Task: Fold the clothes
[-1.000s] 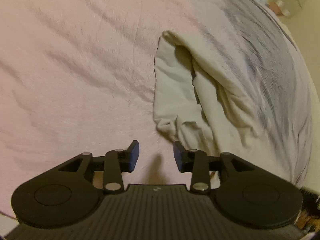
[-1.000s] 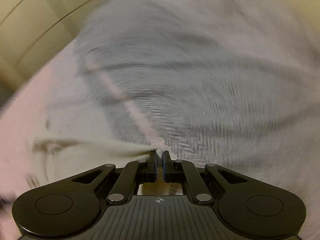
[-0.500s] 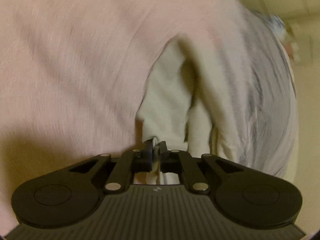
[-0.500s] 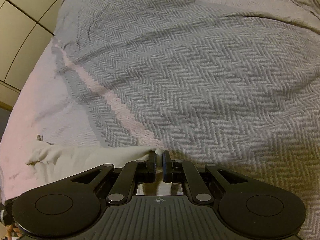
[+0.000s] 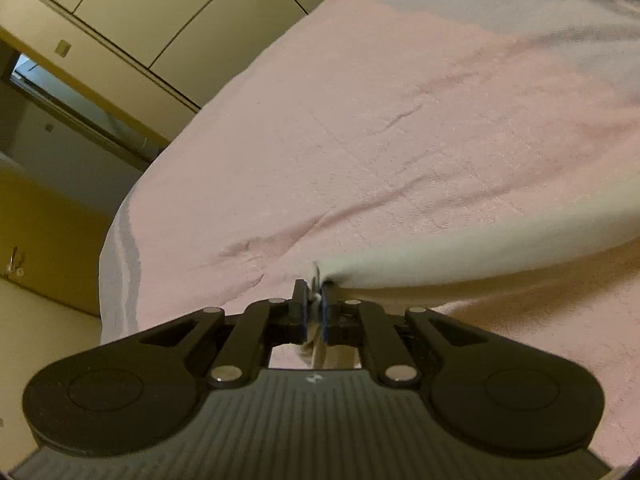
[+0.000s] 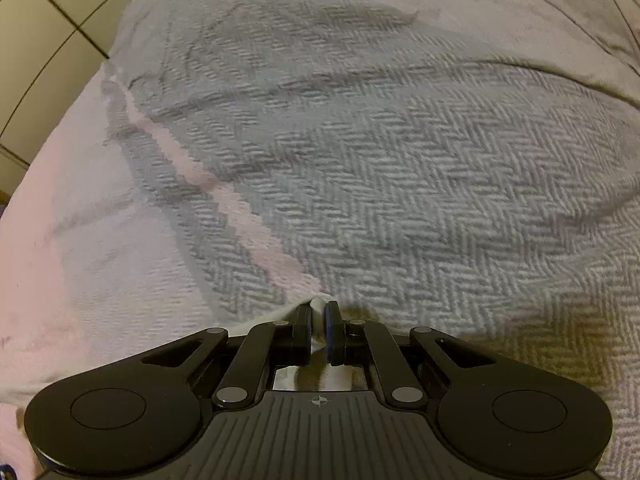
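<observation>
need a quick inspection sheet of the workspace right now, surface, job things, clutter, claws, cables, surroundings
surface: bed with a pink cover, wrinkled; a grey herringbone blanket lies over part of it.
job's things: one cream garment, pinched by both claws; most of it is hidden behind them.
clutter: nothing seen.
claws: left claw has just closed, now shut on an edge of the garment, which stretches away to the right; right claw shut on a fold of it, low over the blanket.
cables: nothing seen.
surroundings: beige panelled wall beside the bed, with a dark opening to its left.
</observation>
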Motion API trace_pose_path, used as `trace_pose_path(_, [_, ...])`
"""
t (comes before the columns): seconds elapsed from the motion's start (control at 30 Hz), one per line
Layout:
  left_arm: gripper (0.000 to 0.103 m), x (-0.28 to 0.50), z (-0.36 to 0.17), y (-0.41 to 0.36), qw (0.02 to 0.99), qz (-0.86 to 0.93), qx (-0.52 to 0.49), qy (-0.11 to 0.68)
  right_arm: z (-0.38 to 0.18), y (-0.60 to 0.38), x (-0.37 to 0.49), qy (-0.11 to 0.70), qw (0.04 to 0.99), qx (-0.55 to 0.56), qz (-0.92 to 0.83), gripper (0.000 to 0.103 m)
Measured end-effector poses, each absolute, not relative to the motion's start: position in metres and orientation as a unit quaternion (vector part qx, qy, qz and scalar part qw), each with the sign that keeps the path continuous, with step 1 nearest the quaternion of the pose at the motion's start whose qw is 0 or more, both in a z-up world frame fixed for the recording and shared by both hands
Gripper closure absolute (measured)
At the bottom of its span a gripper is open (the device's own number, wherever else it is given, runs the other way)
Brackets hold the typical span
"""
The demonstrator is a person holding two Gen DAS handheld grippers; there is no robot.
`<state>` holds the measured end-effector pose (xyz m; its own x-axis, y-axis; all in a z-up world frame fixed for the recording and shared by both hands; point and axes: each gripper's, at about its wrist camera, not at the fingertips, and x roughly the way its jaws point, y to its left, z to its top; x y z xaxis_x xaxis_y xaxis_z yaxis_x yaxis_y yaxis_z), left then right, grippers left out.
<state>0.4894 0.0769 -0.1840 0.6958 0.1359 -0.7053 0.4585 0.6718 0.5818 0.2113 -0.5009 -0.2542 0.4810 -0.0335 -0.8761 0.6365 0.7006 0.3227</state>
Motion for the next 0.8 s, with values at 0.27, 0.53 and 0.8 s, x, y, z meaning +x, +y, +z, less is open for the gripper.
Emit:
trace_pose_path(0.27, [0.097,0.387,-0.110,0.084,0.864,-0.101,0.367,0.328,-0.219,-0.486,0.184,0.402,0.850,0.285,-0.187,0.099])
trace_pose_path(0.53, [0.097,0.465,-0.111,0.044,0.885,-0.106,0.348,0.290,-0.230,-0.489,0.203,0.396,0.841,0.298,-0.216,0.099])
trace_pose_path(0.8, [0.086,0.588,-0.243,0.002,0.864,-0.001,0.318,0.389,-0.261,-0.503,0.240,0.392,0.813,0.337,-0.269,0.098])
